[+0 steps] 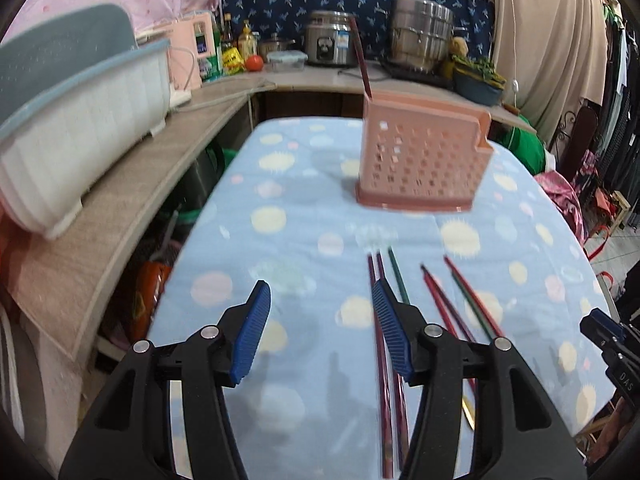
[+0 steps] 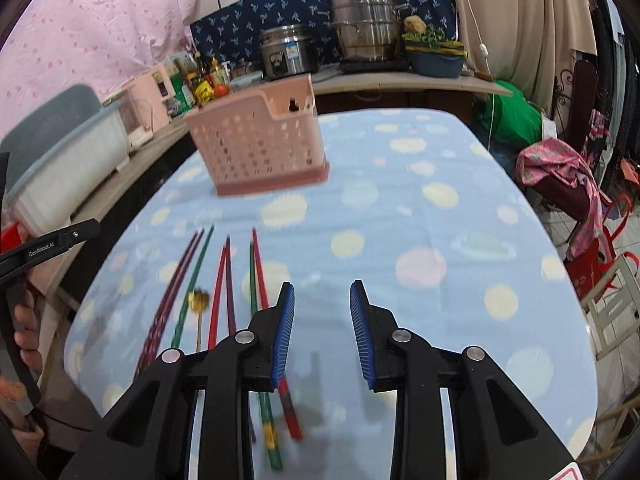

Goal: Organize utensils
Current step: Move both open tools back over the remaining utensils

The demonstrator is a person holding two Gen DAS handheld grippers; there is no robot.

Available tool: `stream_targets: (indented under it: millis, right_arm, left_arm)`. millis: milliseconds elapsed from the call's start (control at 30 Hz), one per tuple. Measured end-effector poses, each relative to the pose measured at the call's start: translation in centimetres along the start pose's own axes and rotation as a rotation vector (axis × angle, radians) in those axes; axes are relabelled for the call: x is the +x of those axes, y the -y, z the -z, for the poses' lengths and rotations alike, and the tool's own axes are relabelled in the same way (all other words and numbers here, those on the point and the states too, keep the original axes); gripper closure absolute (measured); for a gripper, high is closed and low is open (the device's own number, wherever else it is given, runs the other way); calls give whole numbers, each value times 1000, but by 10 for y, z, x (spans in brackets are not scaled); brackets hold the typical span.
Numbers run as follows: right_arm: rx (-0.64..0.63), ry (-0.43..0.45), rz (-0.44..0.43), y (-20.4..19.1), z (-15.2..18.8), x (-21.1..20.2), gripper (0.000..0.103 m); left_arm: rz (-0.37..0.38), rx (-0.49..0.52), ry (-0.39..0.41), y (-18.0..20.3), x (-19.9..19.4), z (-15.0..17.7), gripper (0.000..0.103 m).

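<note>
Your left gripper (image 1: 320,312) and right gripper (image 2: 322,316) hold their ribbed blue fingers apart, partly hiding the thin chopsticks (image 2: 256,264); the perforated pink basket (image 2: 260,148) looks blurred.

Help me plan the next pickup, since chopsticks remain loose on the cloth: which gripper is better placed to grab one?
Probably left. The left gripper is open with the dark red chopsticks right at its inner finger; the right gripper opens over bare tablecloth, chopsticks off to its side.

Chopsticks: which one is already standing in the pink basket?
The dark red chopstick stands up in the pink perforated plastic basket; all the others lie flat on the blue spotted cloth.
</note>
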State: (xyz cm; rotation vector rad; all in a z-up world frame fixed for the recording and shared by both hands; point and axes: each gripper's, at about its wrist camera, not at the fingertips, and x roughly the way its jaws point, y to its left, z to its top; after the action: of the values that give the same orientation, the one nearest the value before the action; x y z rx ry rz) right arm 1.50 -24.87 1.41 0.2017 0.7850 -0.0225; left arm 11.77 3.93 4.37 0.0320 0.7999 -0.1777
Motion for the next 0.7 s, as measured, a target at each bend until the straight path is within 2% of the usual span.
stream_targets:
  millis: [333,533,700]
  right_arm:
    - [-41,-87,6,-14,53,11,74]
    - [-35,-94,-21,-18,58,16,78]
    - [-44,-106,-18,-21,60,23,86]
  left_arm:
    - [-9,26,-100,11,12,55,51]
    - [8,5,-140,9,16,73,51]
    - [13,16,-160,13,17,85,51]
